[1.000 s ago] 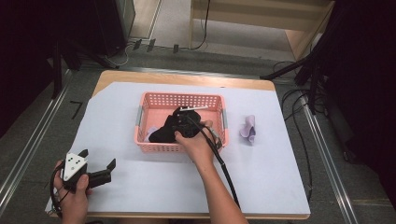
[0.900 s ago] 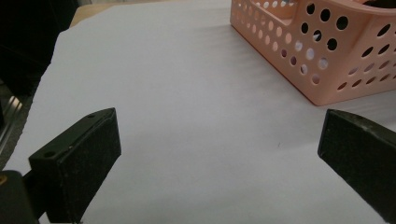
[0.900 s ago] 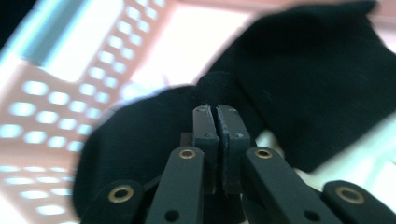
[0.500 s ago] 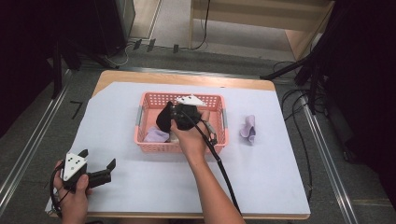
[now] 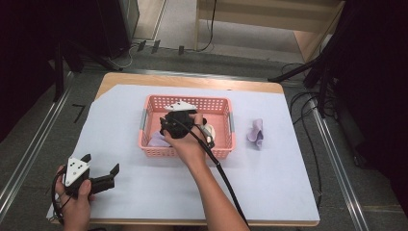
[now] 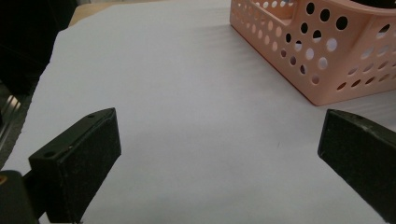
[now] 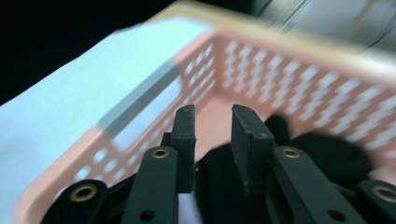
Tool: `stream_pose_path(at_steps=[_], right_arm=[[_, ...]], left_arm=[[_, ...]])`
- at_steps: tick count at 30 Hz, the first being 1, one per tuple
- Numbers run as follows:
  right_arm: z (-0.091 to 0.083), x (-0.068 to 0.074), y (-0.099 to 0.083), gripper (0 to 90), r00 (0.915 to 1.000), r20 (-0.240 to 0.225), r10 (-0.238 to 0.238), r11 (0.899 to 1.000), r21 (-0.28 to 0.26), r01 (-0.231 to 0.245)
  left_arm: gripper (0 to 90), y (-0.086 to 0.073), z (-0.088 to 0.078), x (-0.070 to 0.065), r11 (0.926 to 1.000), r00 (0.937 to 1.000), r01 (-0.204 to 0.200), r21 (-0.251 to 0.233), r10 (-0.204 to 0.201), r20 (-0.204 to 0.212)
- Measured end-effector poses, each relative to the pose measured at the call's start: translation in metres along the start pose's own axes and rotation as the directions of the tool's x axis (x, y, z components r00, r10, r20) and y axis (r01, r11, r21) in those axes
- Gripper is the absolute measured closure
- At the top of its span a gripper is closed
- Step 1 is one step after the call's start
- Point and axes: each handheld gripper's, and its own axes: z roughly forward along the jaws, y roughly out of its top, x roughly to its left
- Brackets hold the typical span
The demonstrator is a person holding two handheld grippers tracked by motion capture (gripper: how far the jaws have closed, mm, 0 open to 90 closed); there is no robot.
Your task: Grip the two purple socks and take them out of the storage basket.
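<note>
A pink perforated basket (image 5: 221, 103) stands mid-table on white paper. My right gripper (image 5: 166, 126) hangs over its left half, a hand wrapped around it. In the right gripper view, the right gripper (image 7: 212, 116) has a narrow gap between its jaws, which have just been opening; only the basket (image 7: 140, 140) floor shows between them. A lilac cloth (image 5: 156, 140) and a pale item (image 5: 210, 133) lie in the basket, and a dark blurred shape (image 7: 327, 154) sits on its floor. My left gripper (image 5: 102, 163) rests open at the front left, with bare paper between the jaws of the left gripper (image 6: 219, 154).
Another lilac cloth (image 5: 255, 132) lies on the paper right of the basket. The basket's corner (image 6: 327, 56) stands ahead and right of the left gripper. A black cable (image 5: 226, 178) trails from the right gripper toward the front edge. Metal rails flank the table.
The right gripper has risen and shifted toward the far left inside the basket, uncovering the lilac cloth at the near left. The left gripper has stayed put.
</note>
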Motion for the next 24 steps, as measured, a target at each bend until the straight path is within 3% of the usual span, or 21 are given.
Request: stream_pose_path(at_steps=[4,7,8,9,10,12,14,17,19,20,21,22,24], right_arm=[[-0.009,0.003,0.004,64.9,0.991,0.117,-0.065,0.991,-0.105,0.078],[-0.008,0.002,0.005,69.1,0.999,0.038,-0.025,0.996,-0.087,0.028],[-0.008,0.002,0.005,69.1,0.999,0.038,-0.025,0.996,-0.087,0.028],[-0.007,0.002,0.005,71.5,0.9999,-0.011,-0.004,0.999,-0.051,0.004],[-0.006,0.004,0.004,79.4,0.9975,-0.07,-0.009,0.999,-0.035,0.006],[-0.006,0.005,0.003,83.9,0.9955,-0.095,-0.008,1.0,-0.022,0.005],[-0.006,0.007,0.003,84.5,0.9966,-0.079,-0.024,0.999,-0.037,0.021],[-0.003,0.008,0.003,84.3,0.9944,-0.096,-0.045,0.999,-0.018,0.043],[0.001,0.009,0.002,83.0,0.9912,-0.122,-0.053,0.998,0.028,0.057],[0.005,0.008,0.001,80.9,0.9893,-0.142,-0.031,0.996,0.073,0.042],[0.005,0.008,0.001,80.9,0.9893,-0.142,-0.031,0.996,0.073,0.042],[0.016,0.006,-0.002,80.5,0.9904,-0.138,-0.008,0.975,0.218,0.038],[0.022,0.004,-0.005,80.5,0.9937,-0.112,0.002,0.961,0.276,0.03]], left_arm=[[0.2,0.0,0.0,0.0,1.0,1.0,0.002,-0.001,-0.002,-0.001],[0.2,0.0,0.0,0.0,1.0,1.0,0.002,0.006,-0.002,0.0],[0.2,0.0,0.0,0.0,1.0,1.0,0.002,0.006,-0.002,0.0],[0.2,0.0,0.0,0.0,1.0,1.0,0.002,0.007,-0.002,0.004],[0.2,0.0,0.0,0.0,1.0,1.0,0.002,0.004,-0.002,0.002],[0.2,0.0,0.0,0.0,1.0,1.0,0.002,0.005,-0.002,0.003],[0.2,0.0,0.0,0.0,1.0,1.0,0.003,0.004,-0.003,0.002],[0.1,0.0,0.0,0.0,1.0,1.0,0.005,0.0,-0.005,0.002],[0.2,0.0,0.0,0.0,1.0,1.0,0.006,-0.001,-0.006,0.001],[0.2,0.0,0.0,0.0,1.0,1.0,0.006,-0.001,-0.006,0.001],[0.1,0.0,0.0,0.0,1.0,1.0,0.006,-0.001,-0.006,0.001],[0.2,0.0,0.0,0.0,1.0,1.0,0.006,0.0,-0.006,0.001],[0.1,0.0,0.0,0.0,1.0,1.0,0.005,0.001,-0.005,0.0]])
